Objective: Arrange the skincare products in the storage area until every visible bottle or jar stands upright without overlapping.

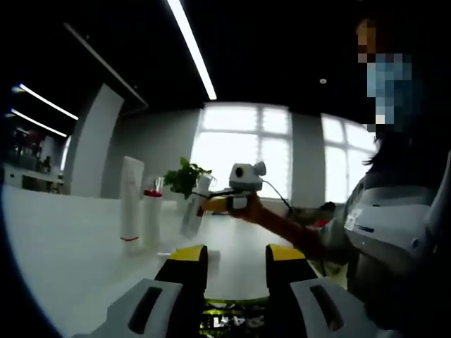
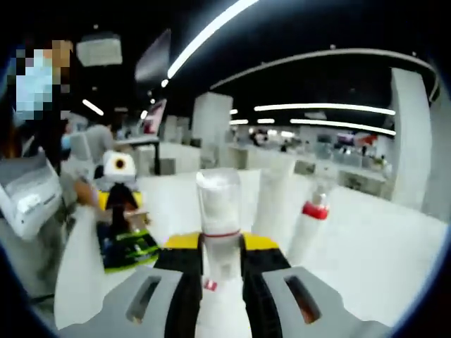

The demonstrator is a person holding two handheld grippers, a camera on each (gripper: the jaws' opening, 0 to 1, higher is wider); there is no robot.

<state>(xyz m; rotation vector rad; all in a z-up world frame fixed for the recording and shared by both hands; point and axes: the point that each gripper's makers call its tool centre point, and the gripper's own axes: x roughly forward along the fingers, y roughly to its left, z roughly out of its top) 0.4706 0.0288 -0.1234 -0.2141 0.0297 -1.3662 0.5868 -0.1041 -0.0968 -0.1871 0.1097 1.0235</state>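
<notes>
Left gripper view: the white bench (image 1: pixel 63 253) carries a tall white tube (image 1: pixel 132 204) standing upright, and touching or just beside it a shorter white bottle with a red collar (image 1: pixel 152 215), also upright; those two look settled. The left hand-held gripper (image 1: pixel 236 271) hovers low over the bench with its jaws apart and nothing between them. Further off, the right hand-held gripper (image 1: pixel 204 204) carries a clear-capped white bottle (image 1: pixel 192 211) at a slant near the standing pair. In the right gripper view the right hand-held gripper (image 2: pixel 222 264) is clamped on that bottle (image 2: pixel 220 225) just below its red band; the tube (image 2: pixel 275 201) and the red-collared bottle (image 2: pixel 310 229) stand just beyond it. By my judgement two items are done; the held bottle is left to be set upright beside them without overlap; whether other products wait elsewhere I cannot tell.
</notes>
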